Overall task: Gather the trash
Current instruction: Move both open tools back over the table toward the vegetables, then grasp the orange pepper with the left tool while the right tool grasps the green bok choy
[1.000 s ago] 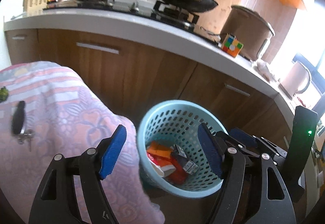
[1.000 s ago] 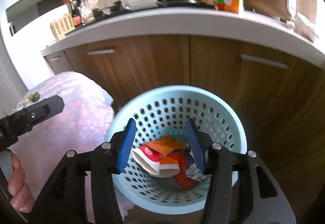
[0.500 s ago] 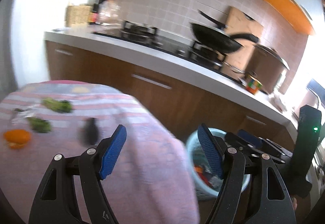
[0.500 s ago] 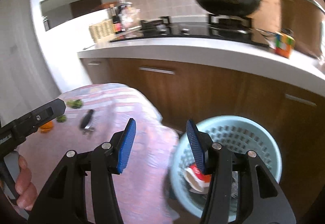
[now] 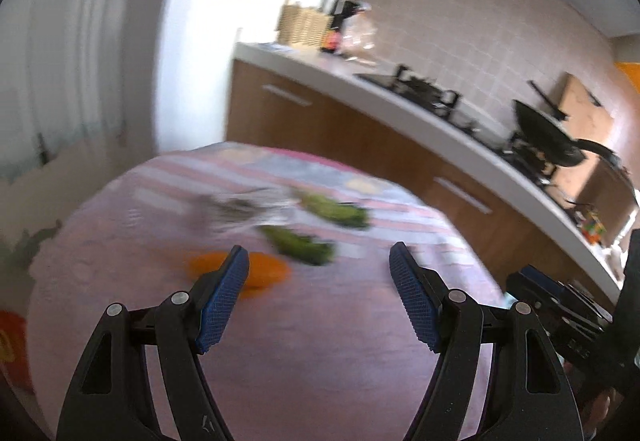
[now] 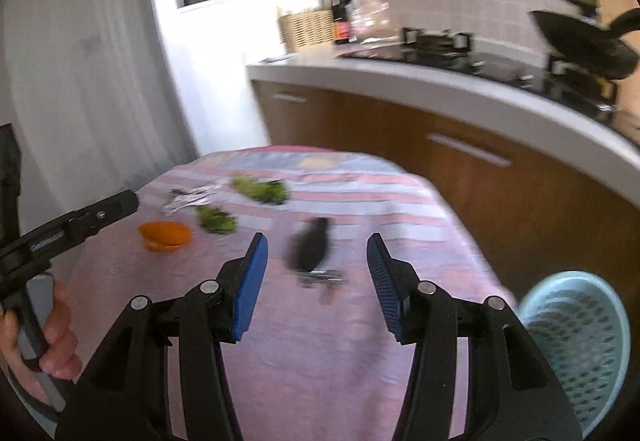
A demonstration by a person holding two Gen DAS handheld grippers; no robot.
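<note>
A: What do the two tools have hold of?

B: Nothing. The left gripper [image 5: 318, 295] is spread wide, its blue ribbed pads [image 5: 222, 301] with only the cloth between them. The right gripper [image 6: 316, 283] is spread about as far, bare too.

A: And the trash?

B: On the round table under a soft pink striped tablecloth [image 6: 320, 361]. Past the left gripper's fingertips lies a leafy green scrap [image 5: 300, 241], with a second green scrap [image 5: 336, 209] farther out. A rounded orange peel [image 5: 256, 273] sits just beyond the left finger, partly hidden by the pad. A crumpled silvery wrapper [image 5: 236, 207] lies beyond that, badly blurred.

A: What about the right side's view?

B: Between its fingers and a little ahead lies a dark oval key fob [image 6: 310, 247] with metal keys [image 6: 320, 276] touching its near end. The peel, both green scraps and the wrapper are farther off, ahead of the left finger.

A: Where is the bin?

B: A pale blue plastic basket [image 6: 576, 337], round with perforated walls, is low beside the right finger, outside it, off the table's edge. Behind runs a white counter [image 6: 440, 81] over brown wood cabinets [image 6: 500, 181], a black pan [image 6: 580, 41] on the stove.
</note>
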